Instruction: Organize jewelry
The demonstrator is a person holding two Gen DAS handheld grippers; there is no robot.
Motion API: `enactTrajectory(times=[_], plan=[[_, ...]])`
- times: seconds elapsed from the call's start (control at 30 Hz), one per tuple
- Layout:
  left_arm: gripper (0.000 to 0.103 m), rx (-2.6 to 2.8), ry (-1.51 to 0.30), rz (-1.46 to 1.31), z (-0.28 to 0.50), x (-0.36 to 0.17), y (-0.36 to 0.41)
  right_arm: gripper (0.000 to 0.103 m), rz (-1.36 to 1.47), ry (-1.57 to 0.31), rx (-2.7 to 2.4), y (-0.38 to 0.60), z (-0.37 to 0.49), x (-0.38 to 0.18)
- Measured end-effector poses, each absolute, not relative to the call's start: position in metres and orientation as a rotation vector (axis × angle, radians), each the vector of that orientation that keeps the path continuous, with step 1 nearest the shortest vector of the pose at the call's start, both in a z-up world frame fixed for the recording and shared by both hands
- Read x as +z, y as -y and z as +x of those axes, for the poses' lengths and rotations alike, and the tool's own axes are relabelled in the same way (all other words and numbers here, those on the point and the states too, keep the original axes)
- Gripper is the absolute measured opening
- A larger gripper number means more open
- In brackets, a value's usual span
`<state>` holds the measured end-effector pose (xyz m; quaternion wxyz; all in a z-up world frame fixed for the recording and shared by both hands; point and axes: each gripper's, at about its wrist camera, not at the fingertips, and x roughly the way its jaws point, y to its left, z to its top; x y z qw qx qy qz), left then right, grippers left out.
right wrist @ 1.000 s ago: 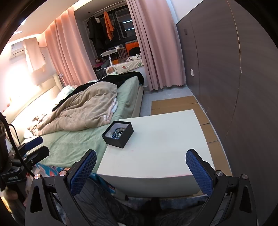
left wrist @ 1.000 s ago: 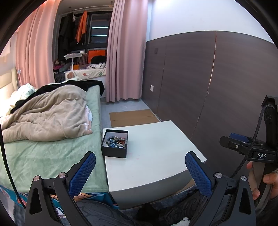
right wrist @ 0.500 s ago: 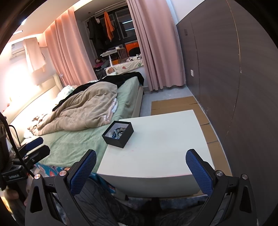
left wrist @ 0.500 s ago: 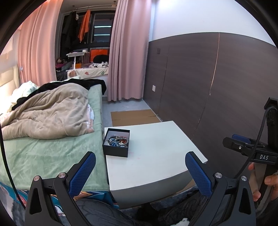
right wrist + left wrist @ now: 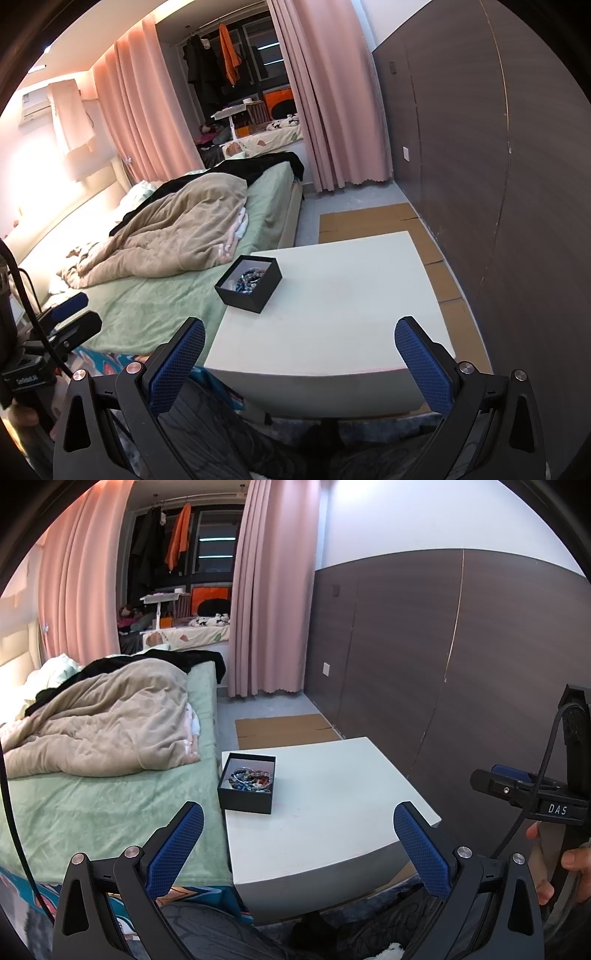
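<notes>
Nearest, the left gripper [image 5: 298,843] and the right gripper [image 5: 300,363] both hang with jaws spread wide and empty before the white table [image 5: 332,812], and farther on its left edge beside the bed [image 5: 92,794] stands the open black box [image 5: 247,788] with the beaded jewelry [image 5: 253,777] inside.

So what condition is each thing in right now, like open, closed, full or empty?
Black jewelry box: lid off, holding beaded bracelets.
White table: bare except for the box.
Left gripper: jaws wide open, empty.
Right gripper: jaws wide open, empty.
Pink curtains: drawn apart.
Bed: unmade.
</notes>
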<state>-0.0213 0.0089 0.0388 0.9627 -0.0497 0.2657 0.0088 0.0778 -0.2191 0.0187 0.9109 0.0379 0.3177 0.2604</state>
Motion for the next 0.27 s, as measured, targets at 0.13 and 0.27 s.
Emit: enactTrajectory(times=[0.13,0.27], plan=[[0.103,0.017,-0.541,-0.109,-0.0208,0.0377,-0.0087,0.103,0.075,-0.658,0.536,0.2205,0.0762,0.0162],[0.102,0.021,-0.536,-0.108,-0.0212,0.0377,-0.0094,0.103,0.082,-0.652,0.526,0.2213,0.0771,0.015]])
